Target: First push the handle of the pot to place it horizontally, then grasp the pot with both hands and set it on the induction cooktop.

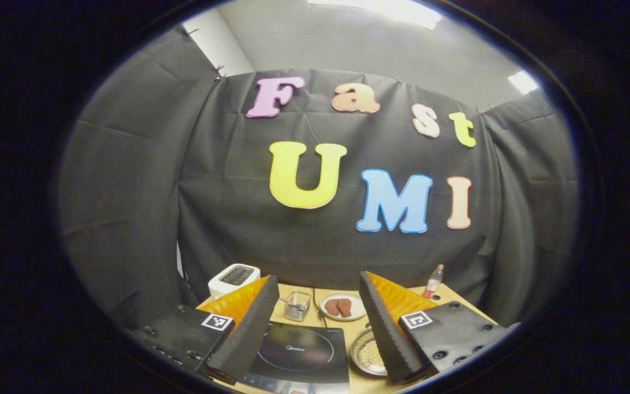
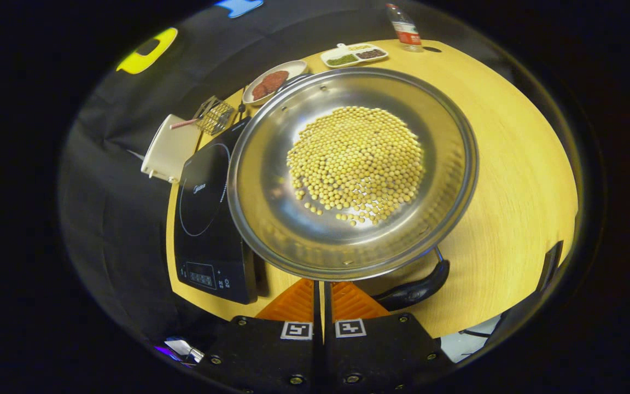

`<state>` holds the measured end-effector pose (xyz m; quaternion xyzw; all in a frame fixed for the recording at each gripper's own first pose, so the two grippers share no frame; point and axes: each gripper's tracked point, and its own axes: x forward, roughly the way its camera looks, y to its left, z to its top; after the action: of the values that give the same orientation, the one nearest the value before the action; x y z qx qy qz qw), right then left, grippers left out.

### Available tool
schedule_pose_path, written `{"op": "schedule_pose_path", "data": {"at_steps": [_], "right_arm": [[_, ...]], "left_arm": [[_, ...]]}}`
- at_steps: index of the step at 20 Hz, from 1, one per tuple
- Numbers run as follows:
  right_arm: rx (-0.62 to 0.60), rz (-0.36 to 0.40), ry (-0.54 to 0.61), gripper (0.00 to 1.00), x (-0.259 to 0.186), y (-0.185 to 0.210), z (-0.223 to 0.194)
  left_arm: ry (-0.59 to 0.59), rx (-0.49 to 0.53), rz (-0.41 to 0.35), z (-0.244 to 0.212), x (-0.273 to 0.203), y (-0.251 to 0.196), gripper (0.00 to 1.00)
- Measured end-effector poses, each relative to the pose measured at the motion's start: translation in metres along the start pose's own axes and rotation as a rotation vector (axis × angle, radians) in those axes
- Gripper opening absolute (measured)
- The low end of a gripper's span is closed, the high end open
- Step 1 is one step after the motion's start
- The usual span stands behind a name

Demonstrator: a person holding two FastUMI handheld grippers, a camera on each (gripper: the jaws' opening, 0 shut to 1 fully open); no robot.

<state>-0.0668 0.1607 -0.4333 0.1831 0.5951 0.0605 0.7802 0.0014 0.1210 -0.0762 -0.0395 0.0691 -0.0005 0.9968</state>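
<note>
In the right gripper view a steel pot [image 2: 271, 186] holding yellow beans [image 2: 356, 158] sits on the wooden table, just right of the black induction cooktop [image 2: 205, 202]. Its black handle [image 2: 413, 290] points toward the table's near edge, lying right of my right gripper [image 2: 319, 284]. That gripper is shut, its tips tucked under the pot's near rim. My left gripper [image 1: 319, 276] is open and held up above the cooktop [image 1: 298, 350]. The pot [image 1: 367, 353] shows partly behind its right finger.
A white toaster [image 2: 168, 148], a wire basket [image 2: 214, 116] and a plate of brown patties [image 2: 272, 82] stand behind the cooktop. A divided dish [image 2: 354, 54] and a bottle [image 2: 403, 27] sit at the far edge. Bare table [image 2: 512, 180] lies right of the pot.
</note>
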Motion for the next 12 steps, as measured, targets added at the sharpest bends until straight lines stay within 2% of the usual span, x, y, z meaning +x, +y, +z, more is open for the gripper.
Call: {"op": "schedule_pose_path", "data": {"at_steps": [3, 7, 12], "right_arm": [[0.052, -0.055, -0.034, 0.01, -0.001, -0.019, 0.004], [0.089, -0.126, -0.068, 0.01, -0.007, -0.045, 0.011], [0.092, -0.197, -0.093, 0.01, -0.014, -0.079, 0.022]], "left_arm": [[0.013, -0.006, -0.059, -0.002, 0.010, -0.004, 0.99], [0.009, 0.023, -0.132, 0.002, 0.017, -0.011, 0.96], [0.027, 0.045, -0.181, -0.007, 0.028, -0.036, 0.98]]}}
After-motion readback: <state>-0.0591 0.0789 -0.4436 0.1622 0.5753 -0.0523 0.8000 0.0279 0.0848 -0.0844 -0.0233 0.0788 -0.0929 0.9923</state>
